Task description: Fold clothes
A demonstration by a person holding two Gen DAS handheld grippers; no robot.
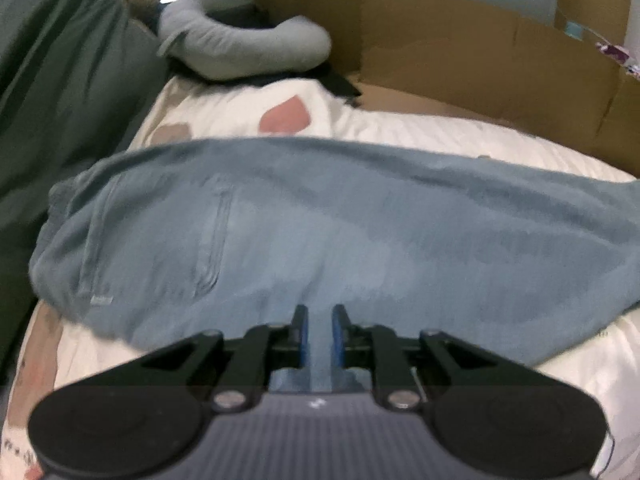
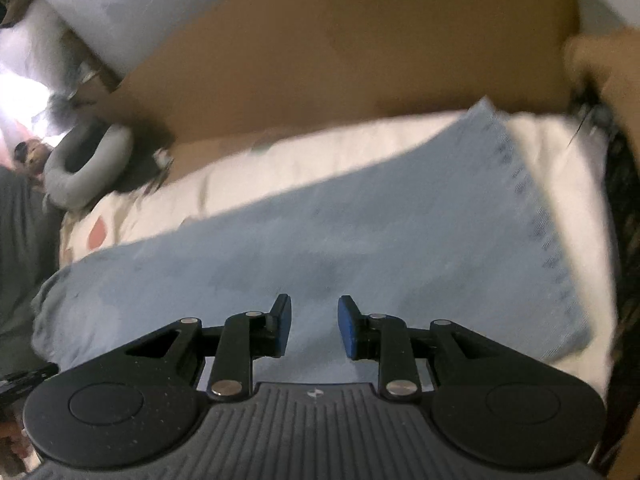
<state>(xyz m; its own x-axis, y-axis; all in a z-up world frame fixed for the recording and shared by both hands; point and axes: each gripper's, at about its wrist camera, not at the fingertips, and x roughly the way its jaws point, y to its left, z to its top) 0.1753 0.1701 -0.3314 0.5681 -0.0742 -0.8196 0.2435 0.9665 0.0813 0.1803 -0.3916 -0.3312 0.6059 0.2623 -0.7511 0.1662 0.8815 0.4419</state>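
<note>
A light blue garment (image 1: 320, 208) lies stretched across the white bed sheet (image 1: 400, 128), its seam and pocket stitching towards the left. My left gripper (image 1: 320, 320) hovers low over the garment's near edge. Its blue pads stand a narrow gap apart, with cloth showing through the gap and no clear pinch. In the right wrist view the same garment (image 2: 320, 240) runs from lower left up to a stitched hem (image 2: 540, 220) at the right. My right gripper (image 2: 314, 312) is above the garment, open, with nothing between its fingers.
Brown cardboard (image 1: 480, 52) stands along the bed's far side and also fills the top of the right wrist view (image 2: 360, 40). A grey U-shaped cushion (image 1: 240, 48) lies at the far left end. Dark green fabric (image 1: 60, 80) hangs at the left.
</note>
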